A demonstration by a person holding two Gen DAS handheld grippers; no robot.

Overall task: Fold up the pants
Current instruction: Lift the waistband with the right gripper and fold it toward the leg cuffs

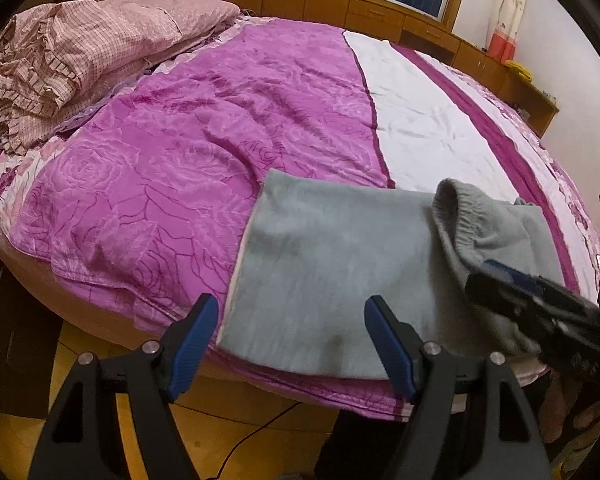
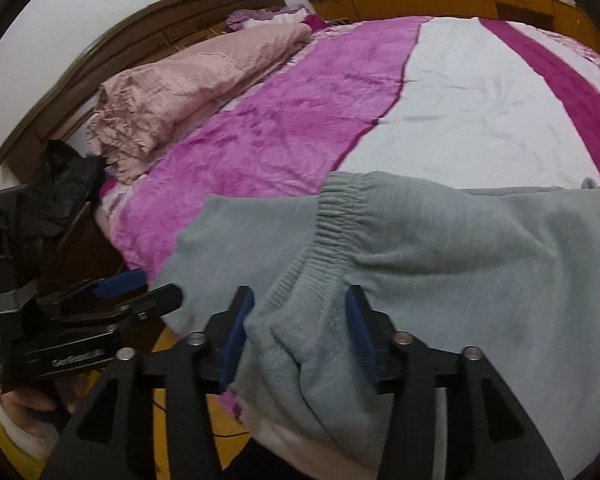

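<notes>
Left wrist: magenta bedspread [image 1: 204,128] w/ gray pants [image 1: 320,264].

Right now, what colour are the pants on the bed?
The pants are a soft grey-green, plain with no pattern. The right wrist view shows them best.

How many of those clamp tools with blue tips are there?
2. The left gripper hovers open over the grey pants' near edge; the right gripper straddles a bunched fold by the ribbed cuff.
</notes>
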